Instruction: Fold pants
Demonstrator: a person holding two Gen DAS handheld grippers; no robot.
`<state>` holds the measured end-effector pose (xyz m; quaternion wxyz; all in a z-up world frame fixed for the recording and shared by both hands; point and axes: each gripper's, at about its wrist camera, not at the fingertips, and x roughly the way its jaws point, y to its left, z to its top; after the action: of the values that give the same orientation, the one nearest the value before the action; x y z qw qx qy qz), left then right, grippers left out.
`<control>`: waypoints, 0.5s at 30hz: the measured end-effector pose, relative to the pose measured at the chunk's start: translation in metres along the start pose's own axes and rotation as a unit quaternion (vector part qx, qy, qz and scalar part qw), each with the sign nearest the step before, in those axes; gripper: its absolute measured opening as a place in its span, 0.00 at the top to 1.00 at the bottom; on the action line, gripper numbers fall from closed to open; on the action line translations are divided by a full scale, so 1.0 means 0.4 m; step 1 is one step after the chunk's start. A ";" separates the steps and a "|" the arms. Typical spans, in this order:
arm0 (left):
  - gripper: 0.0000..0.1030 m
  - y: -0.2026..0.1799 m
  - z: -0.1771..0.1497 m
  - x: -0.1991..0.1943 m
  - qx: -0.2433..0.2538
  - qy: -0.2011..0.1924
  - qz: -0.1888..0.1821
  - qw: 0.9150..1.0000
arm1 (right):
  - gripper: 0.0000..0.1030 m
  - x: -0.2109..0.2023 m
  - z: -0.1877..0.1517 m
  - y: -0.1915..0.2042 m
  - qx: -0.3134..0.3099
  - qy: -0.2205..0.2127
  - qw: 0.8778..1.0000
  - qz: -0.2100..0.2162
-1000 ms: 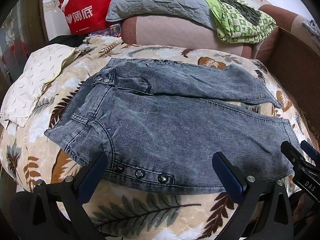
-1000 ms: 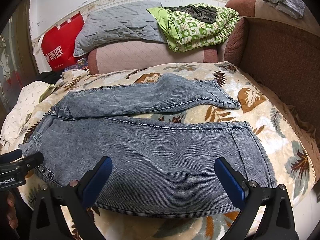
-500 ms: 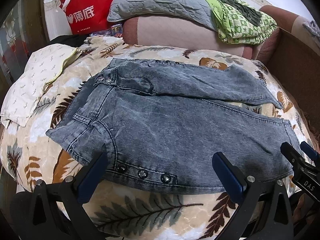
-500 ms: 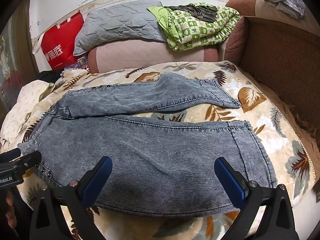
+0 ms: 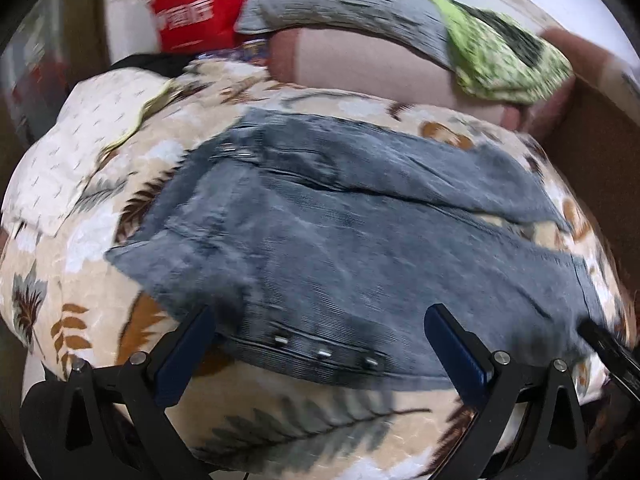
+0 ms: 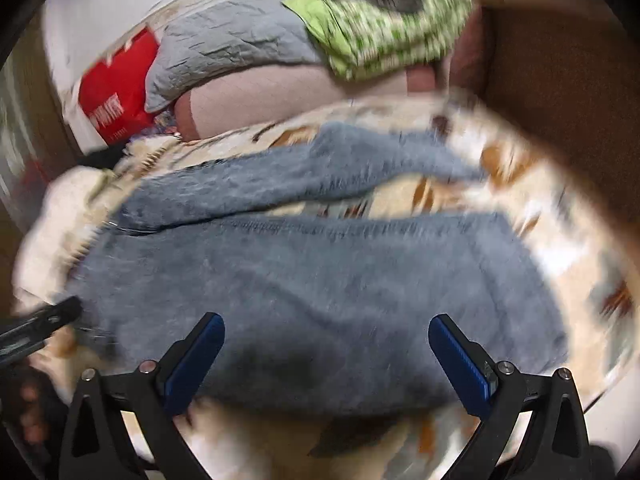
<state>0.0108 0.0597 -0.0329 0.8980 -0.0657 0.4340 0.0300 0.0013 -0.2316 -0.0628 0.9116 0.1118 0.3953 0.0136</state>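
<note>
Grey-blue denim pants (image 5: 340, 248) lie flat across a leaf-patterned blanket (image 5: 300, 432), waist at the left, two legs to the right; they also show in the right wrist view (image 6: 320, 288). My left gripper (image 5: 320, 344) is open and empty, over the near waist edge with its metal studs (image 5: 322, 354). My right gripper (image 6: 326, 354) is open and empty over the near leg's front edge. Each gripper's tip shows at the edge of the other's view. Both views are motion-blurred.
A sofa back (image 5: 368, 68) carries a grey quilted pillow (image 5: 340, 4) and a green patterned blanket (image 5: 504, 56). A red bag (image 5: 192, 12) stands far left. A white printed cloth (image 5: 72, 160) lies left of the pants. A brown armrest (image 6: 560, 100) bounds the right.
Both grippers have moved forward towards the near edge of the pants and the views have become blurred. The pants lie as before. Both stay open.
</note>
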 end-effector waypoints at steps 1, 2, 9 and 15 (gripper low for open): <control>0.00 0.021 0.008 0.002 -0.006 -0.002 0.005 1.000 | 0.00 0.000 -0.006 -0.035 0.041 0.019 0.998 0.035; 0.00 0.046 0.020 0.005 -0.010 -0.004 0.016 1.000 | 0.00 0.002 -0.015 -0.070 0.080 0.035 0.994 0.063; 0.00 0.215 0.035 0.064 -0.098 0.031 0.035 0.994 | 0.00 -0.012 -0.095 -0.358 0.322 0.059 0.942 0.076; 0.03 0.310 -0.018 0.101 -0.194 0.063 0.039 0.978 | 0.00 -0.019 -0.086 -0.441 0.393 0.038 0.914 0.098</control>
<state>0.0165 0.1814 -0.0803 0.8373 -0.2234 0.4777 0.1445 -0.0400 -0.3977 -0.1181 0.7728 0.4983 0.3899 -0.0495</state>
